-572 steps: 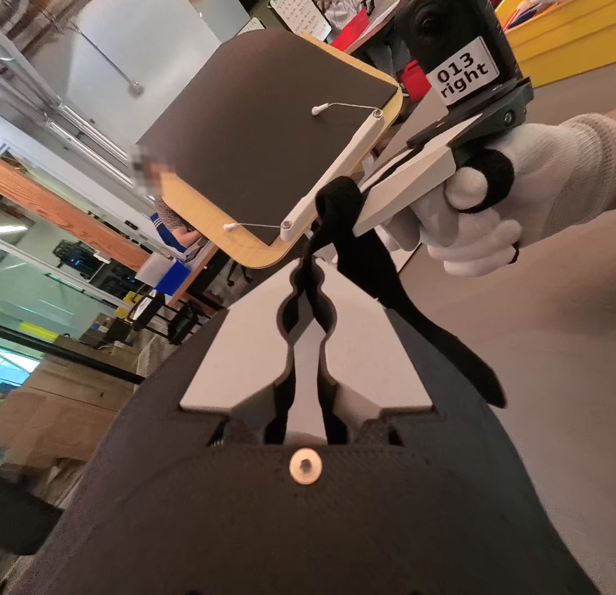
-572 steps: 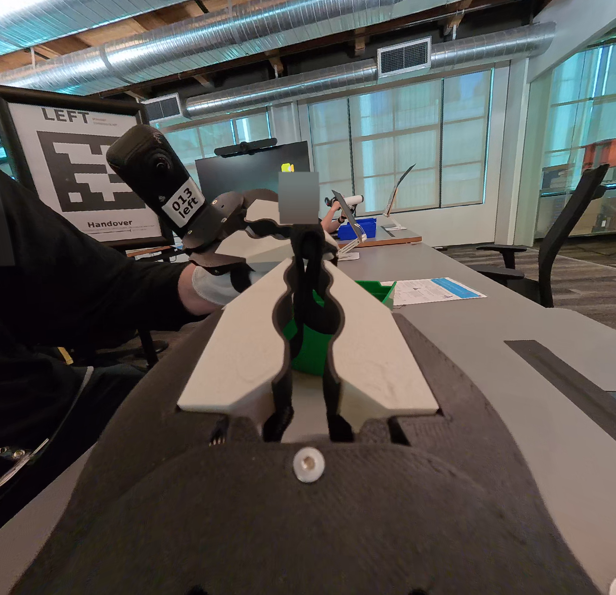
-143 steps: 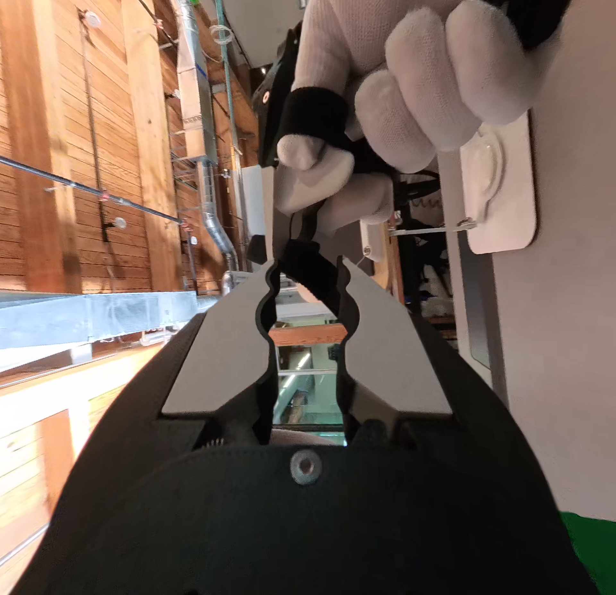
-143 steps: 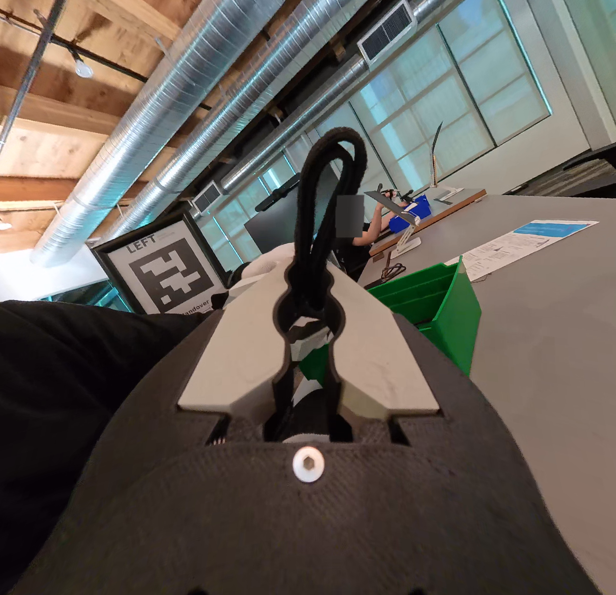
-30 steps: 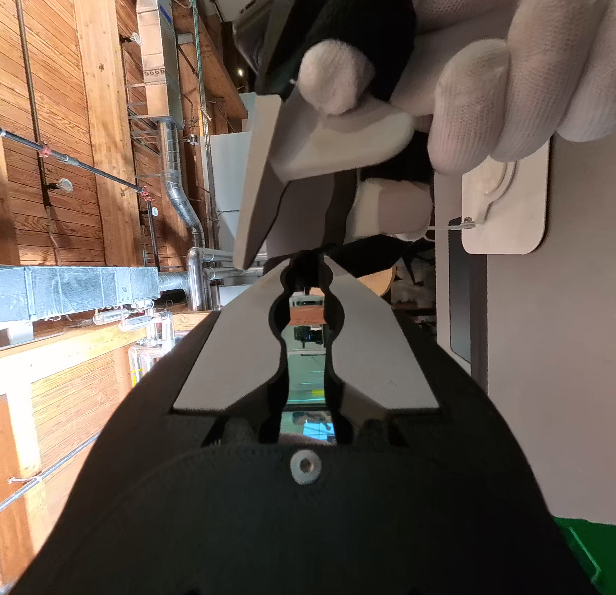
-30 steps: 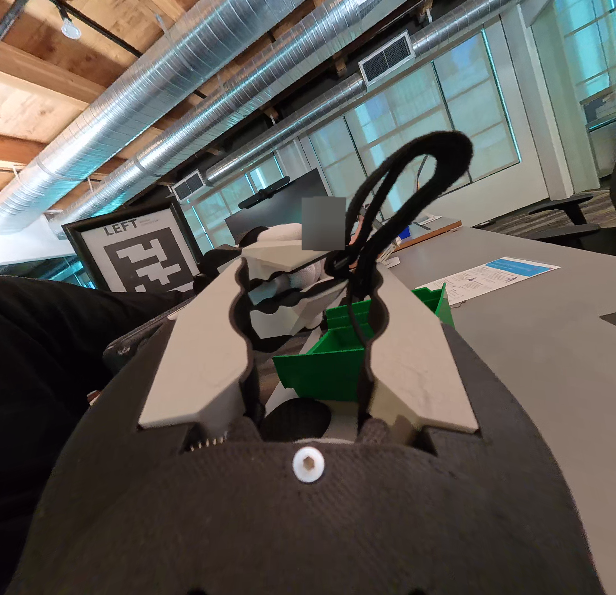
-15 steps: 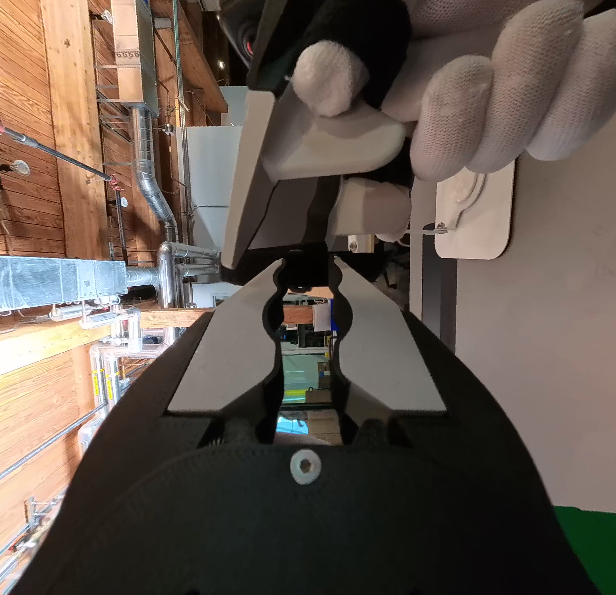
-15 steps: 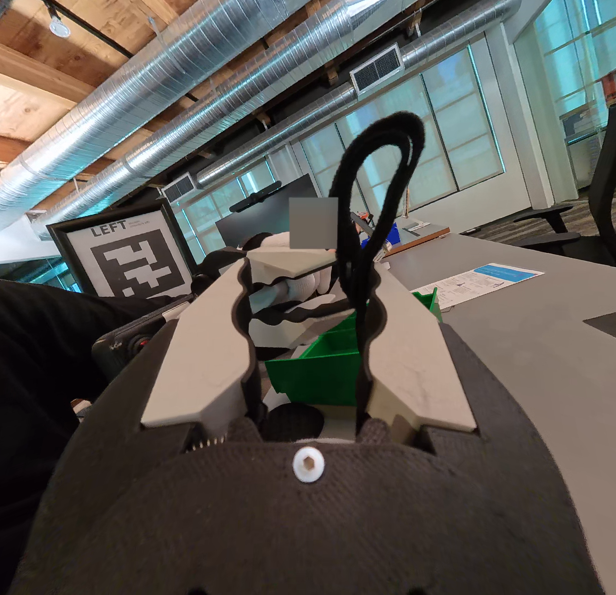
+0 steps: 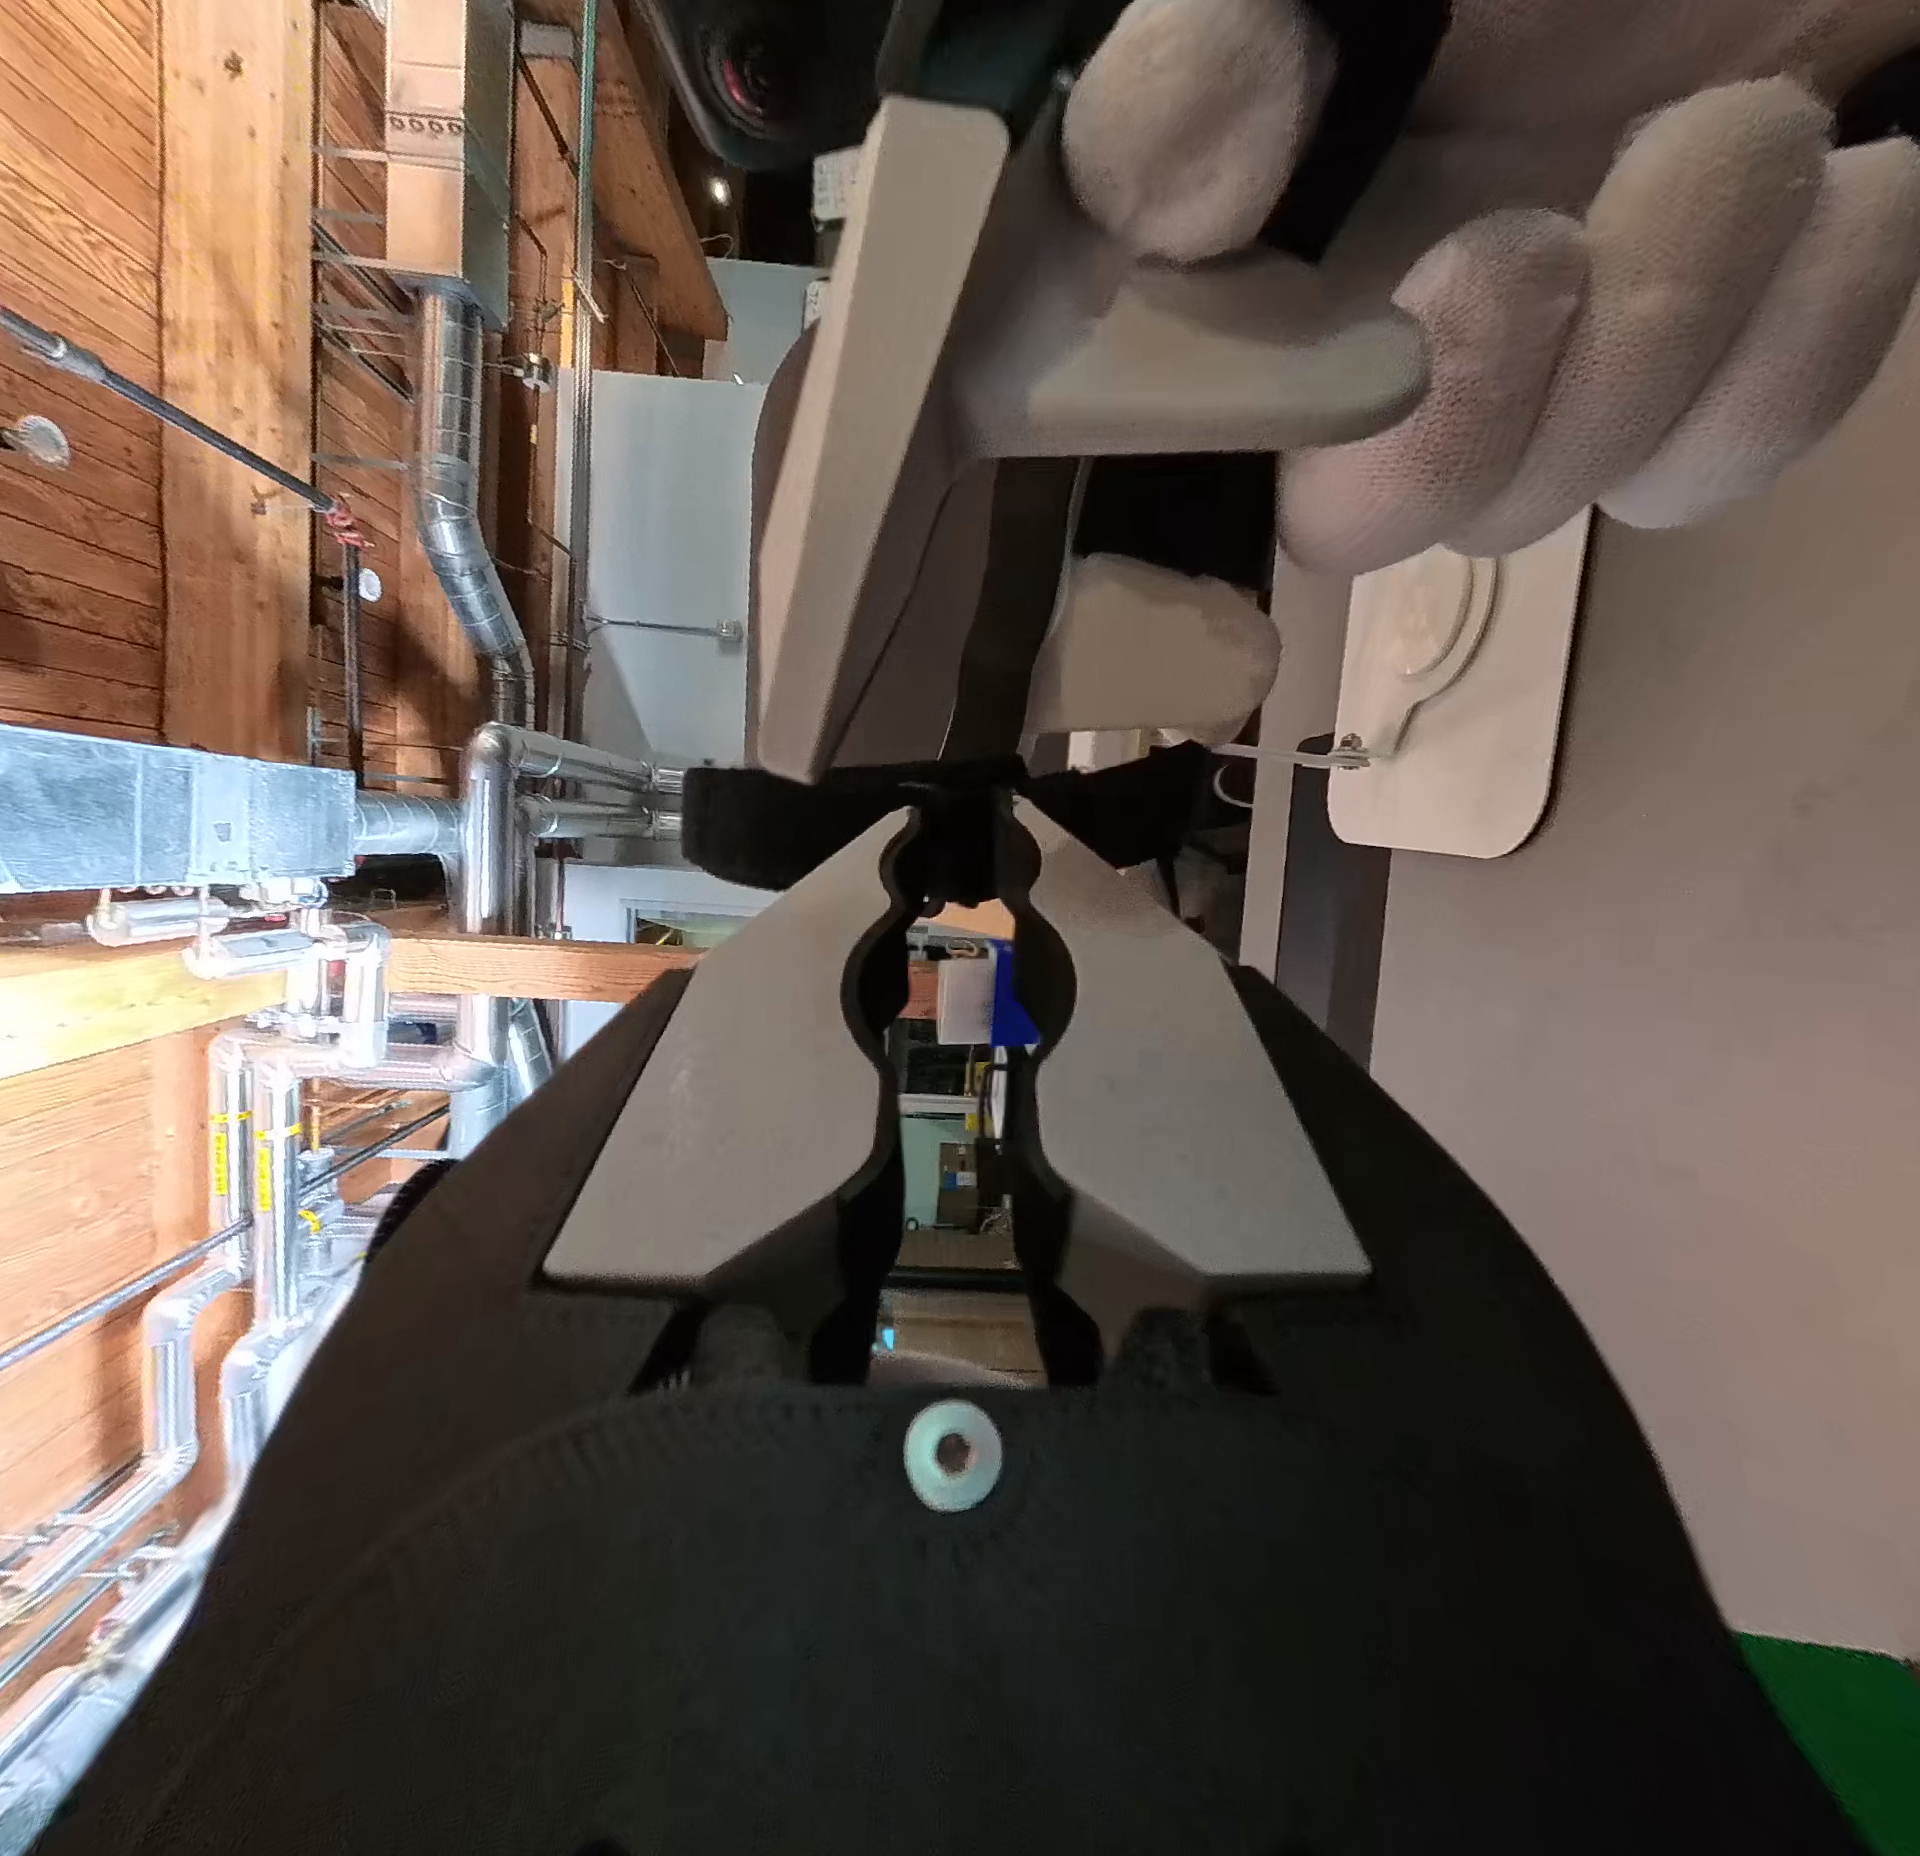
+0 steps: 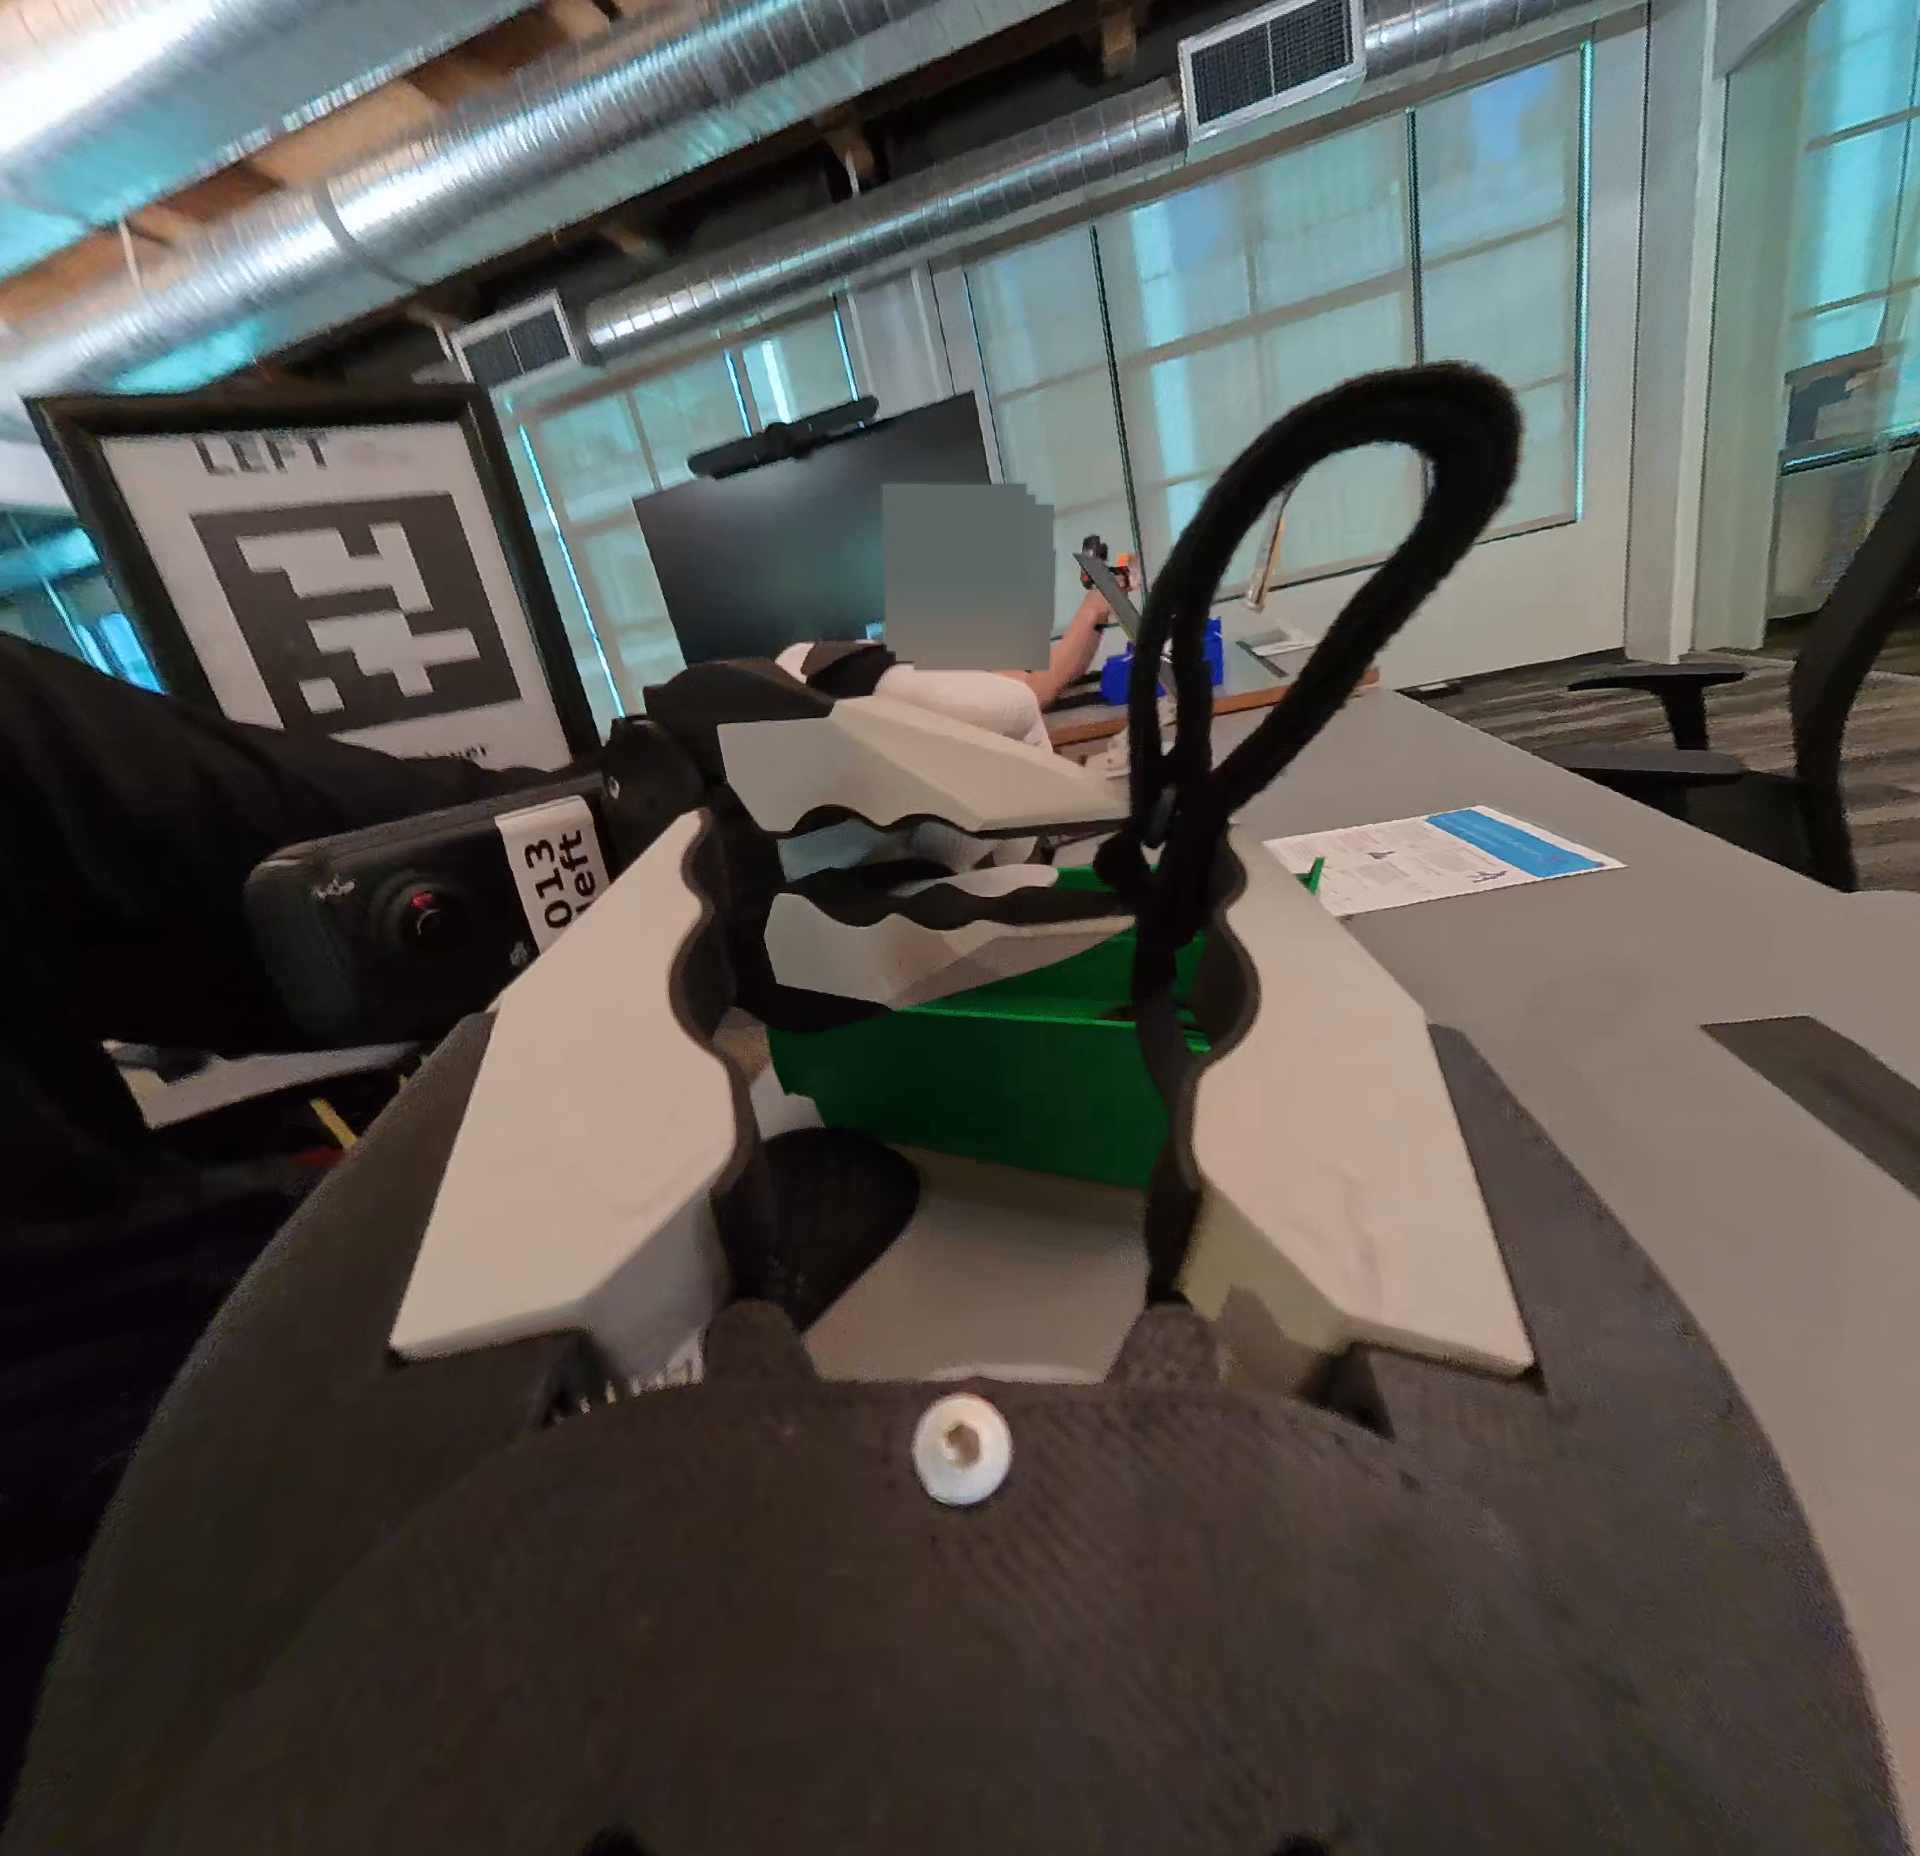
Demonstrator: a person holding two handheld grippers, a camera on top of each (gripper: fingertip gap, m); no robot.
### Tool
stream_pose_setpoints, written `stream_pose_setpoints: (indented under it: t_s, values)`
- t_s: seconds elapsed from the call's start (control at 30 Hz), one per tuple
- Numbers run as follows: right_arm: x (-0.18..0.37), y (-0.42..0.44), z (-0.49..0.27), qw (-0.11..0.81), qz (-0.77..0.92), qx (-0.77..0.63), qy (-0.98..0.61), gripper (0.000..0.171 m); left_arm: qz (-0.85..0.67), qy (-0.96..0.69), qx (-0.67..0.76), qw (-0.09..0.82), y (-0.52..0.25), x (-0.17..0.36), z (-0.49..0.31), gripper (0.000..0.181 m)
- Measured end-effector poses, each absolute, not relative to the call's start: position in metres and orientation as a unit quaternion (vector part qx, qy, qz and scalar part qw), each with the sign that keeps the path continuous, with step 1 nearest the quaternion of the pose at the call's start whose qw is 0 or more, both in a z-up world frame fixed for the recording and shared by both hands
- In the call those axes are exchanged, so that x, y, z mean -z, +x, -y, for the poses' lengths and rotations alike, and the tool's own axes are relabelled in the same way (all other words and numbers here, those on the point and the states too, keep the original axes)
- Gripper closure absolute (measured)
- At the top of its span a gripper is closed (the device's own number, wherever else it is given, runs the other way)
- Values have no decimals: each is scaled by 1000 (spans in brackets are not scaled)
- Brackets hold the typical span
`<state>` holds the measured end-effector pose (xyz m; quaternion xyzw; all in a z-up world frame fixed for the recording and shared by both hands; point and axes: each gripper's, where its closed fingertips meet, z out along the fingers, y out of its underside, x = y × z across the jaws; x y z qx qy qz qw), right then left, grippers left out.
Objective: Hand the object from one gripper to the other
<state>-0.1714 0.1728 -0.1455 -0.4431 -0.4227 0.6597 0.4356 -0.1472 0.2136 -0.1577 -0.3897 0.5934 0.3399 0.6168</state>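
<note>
The black strap (image 10: pixel 1455 435) stands up as a loop in the right wrist view. Its lower part runs down the inner face of my right gripper's right finger (image 10: pixel 1330 1079). My right gripper (image 10: pixel 971 850) is open, and its jaws stand wide apart around the left gripper's tips. My left gripper (image 10: pixel 1122 856) comes in from the left and is shut on the strap near the base of the loop. In the left wrist view my left gripper (image 9: pixel 961 835) pinches the strap (image 9: pixel 748 819) at its tips. One finger of the right gripper (image 9: pixel 862 476) and a white-gloved hand (image 9: pixel 1662 300) are just above.
A green bin (image 10: pixel 987 1068) sits on the grey table (image 10: pixel 1558 1027) right behind the grippers. A printed sheet (image 10: pixel 1444 856), an office chair (image 10: pixel 1766 746) and a framed marker board (image 10: pixel 332 601) are farther off. A person sits at the far desk. A white plate (image 9: pixel 1455 694) lies on the table. Less than 4 cm separates the two grippers' tips.
About 5 s ago my right gripper was shut on the strap; it is now open. My left gripper has closed on the strap. The loop has swung to the right over the last second.
</note>
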Motion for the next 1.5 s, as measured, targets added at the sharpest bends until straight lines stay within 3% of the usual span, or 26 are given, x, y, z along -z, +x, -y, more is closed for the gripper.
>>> stream_pose_setpoints:
  t_s: [0.1, 0.33, 0.53, 0.73, 0.83, 0.97, 1.27, 1.5]
  values:
    - [154, -177, -171, 458, 449, -620, -452, 85, -588, -393, -336, 621, -150, 160, -213, 168]
    - [165, -179, -178, 479, 471, -576, -465, 111, -599, -384, -332, 620, -149, 165, -209, 166]
    - [170, -172, -197, 483, 447, -578, -482, 163, -618, -369, -323, 615, -140, 170, -203, 165]
    - [172, -171, -203, 475, 428, -590, -492, 166, -615, -376, -327, 611, -142, 169, -206, 159]
    - [168, -168, -211, 444, 385, -633, -504, 166, -607, -391, -324, 611, -144, 167, -206, 136]
    - [163, -170, -207, 413, 360, -665, -508, 167, -602, -410, -335, 597, -146, 173, -206, 121]
    - [152, -169, -214, 339, 237, -750, -516, 167, -574, -343, -437, 602, -141, 168, -205, 157]
    - [151, -170, -211, 327, 225, -756, -520, 166, -576, -347, -451, 587, -142, 169, -214, 164]
